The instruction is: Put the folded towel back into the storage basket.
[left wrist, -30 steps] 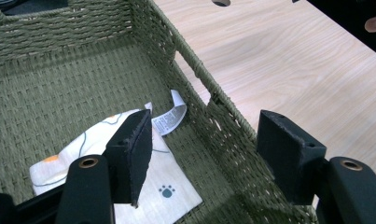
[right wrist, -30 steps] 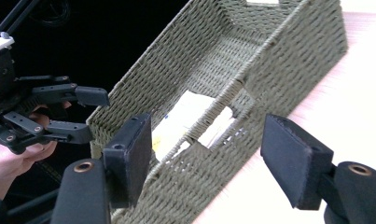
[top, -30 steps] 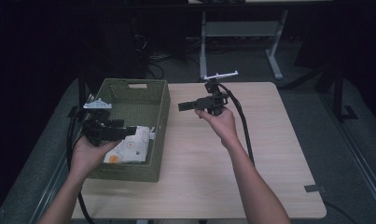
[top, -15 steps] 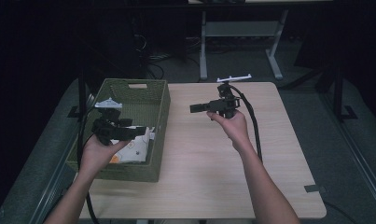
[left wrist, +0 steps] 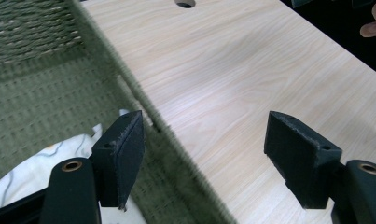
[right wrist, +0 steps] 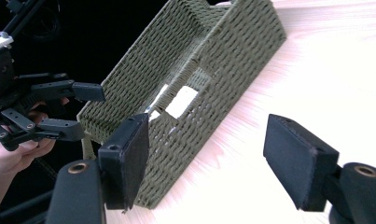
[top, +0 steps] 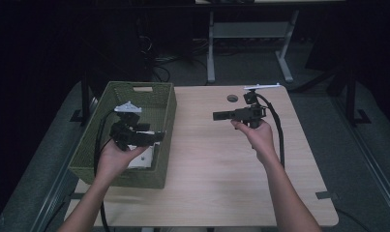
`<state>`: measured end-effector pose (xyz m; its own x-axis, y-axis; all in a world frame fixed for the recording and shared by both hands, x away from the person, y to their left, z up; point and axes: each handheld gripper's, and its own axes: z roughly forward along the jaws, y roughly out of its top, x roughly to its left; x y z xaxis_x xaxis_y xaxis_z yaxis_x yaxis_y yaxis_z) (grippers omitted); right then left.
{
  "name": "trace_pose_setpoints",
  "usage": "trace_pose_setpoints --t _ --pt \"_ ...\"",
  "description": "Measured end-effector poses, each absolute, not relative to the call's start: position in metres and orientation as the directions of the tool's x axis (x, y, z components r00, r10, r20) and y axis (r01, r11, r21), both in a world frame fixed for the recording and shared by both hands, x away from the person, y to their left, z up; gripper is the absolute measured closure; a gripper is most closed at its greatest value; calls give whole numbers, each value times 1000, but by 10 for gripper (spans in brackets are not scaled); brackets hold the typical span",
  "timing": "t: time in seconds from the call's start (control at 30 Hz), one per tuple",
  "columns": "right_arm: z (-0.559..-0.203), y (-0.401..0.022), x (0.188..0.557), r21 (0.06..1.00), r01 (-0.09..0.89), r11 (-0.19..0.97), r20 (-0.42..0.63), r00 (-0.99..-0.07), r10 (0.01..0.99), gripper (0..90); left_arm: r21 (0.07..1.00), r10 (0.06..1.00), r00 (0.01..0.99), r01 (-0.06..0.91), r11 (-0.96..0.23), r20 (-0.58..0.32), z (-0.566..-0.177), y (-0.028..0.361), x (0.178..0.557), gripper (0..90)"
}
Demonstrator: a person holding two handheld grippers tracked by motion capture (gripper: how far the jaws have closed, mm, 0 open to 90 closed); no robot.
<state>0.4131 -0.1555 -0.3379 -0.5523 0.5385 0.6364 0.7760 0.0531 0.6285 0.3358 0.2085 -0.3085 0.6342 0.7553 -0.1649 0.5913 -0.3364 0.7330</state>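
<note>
A green woven basket (top: 166,102) stands on the left of the light wooden table (top: 217,164), with a white patterned cloth (top: 143,160) lying inside. My left gripper (top: 156,137) hovers open over the basket's right wall; in the left gripper view its jaws straddle that wall (left wrist: 143,107), with the cloth (left wrist: 41,161) below the left one. My right gripper (top: 216,115) is held open above the table's far middle, pointing left at the basket (right wrist: 199,60). In the right gripper view, white shows through the basket's handle cut-out (right wrist: 182,101), and the left gripper (right wrist: 90,111) is at the left.
A round cable hole (top: 232,98) sits in the table near its far edge. Dark floor, cables and a desk frame (top: 246,34) lie beyond. The table's edge drops off left of the basket. Bare wood (left wrist: 232,79) stretches right of the basket.
Both grippers have shifted to the right. The left one now sits over the basket's right wall; the right one has also come a little nearer the person. Both stay open.
</note>
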Motion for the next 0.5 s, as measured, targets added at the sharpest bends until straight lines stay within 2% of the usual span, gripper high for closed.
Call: trace_pose_setpoints --t 0.5 --pt "-346 -196 397 624 781 9 646 -522 557 299 733 711 684 567 -377 -163 -309 167 338 285"
